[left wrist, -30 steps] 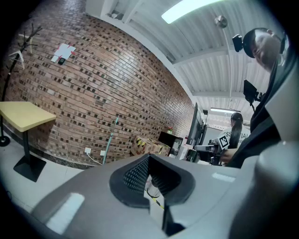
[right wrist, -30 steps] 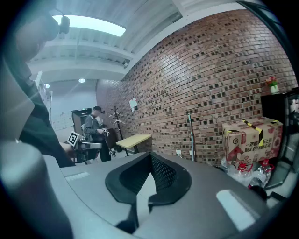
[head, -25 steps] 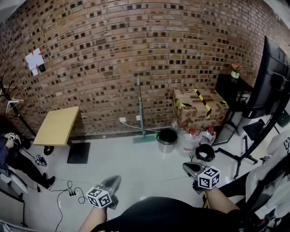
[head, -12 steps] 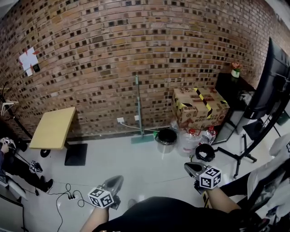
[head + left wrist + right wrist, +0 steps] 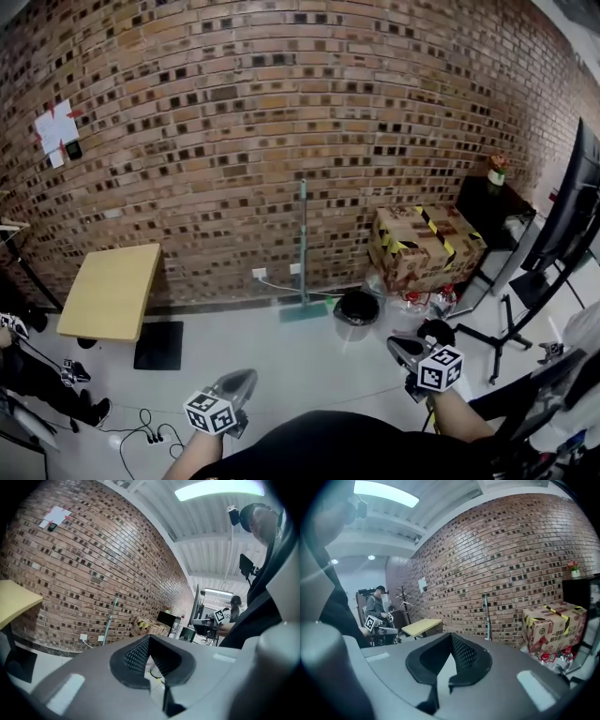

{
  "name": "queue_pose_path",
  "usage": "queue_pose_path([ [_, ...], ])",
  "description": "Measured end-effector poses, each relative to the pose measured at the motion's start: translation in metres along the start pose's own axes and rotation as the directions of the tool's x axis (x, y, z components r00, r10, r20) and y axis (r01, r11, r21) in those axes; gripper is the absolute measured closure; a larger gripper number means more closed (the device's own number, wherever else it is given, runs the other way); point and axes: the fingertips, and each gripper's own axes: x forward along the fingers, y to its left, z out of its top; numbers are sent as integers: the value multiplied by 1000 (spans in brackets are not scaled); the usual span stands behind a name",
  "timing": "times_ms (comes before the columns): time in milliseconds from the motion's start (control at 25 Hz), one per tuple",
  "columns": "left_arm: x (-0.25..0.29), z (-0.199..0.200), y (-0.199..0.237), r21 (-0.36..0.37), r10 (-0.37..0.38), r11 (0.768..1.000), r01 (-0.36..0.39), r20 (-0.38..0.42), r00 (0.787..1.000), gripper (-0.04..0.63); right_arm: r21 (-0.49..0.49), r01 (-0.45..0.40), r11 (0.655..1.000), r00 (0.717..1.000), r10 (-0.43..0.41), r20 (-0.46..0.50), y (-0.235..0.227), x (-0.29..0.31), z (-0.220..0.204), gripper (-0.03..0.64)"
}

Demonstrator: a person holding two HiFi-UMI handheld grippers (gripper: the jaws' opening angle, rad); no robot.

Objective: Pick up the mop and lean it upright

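Mop (image 5: 303,246) standing upright against the brick wall (image 5: 187,141), left gripper (image 5: 240,379) and right gripper (image 5: 397,346) both clenched on nothing — held low, well apart from it

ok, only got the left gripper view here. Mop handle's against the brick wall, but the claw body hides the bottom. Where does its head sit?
Observer: Head view: the mop stands upright against the brick wall, mop head flat on the floor at the wall's foot.
Operator: Anything beside it?
Observer: A black bin on the floor, just right of the mop head.
Operator: Right claw?
Observer: Right gripper view: right claw shut, nothing in it.
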Motion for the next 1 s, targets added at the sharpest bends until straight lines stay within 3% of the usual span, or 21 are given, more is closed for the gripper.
queue_pose_path([
  [200, 1, 19, 57, 26, 6, 1000, -5, -16, 1000, 601, 11, -2, 1000, 1000, 2, 9, 5, 56, 17, 601],
  [400, 17, 24, 88, -3, 42, 999, -42, -13, 999, 601, 7, -27, 1000, 999, 27, -17, -11, 92, 25, 603],
  [640, 74, 41, 98, -20, 88, 996, -88, 20, 996, 601, -1, -87, 996, 996, 87, -24, -71, 130, 47, 601],
  [1000, 167, 76, 87, -50, 207, 978, -203, 98, 973, 601, -65, -227, 972, 973, 224, -50, -165, 172, 98, 603],
])
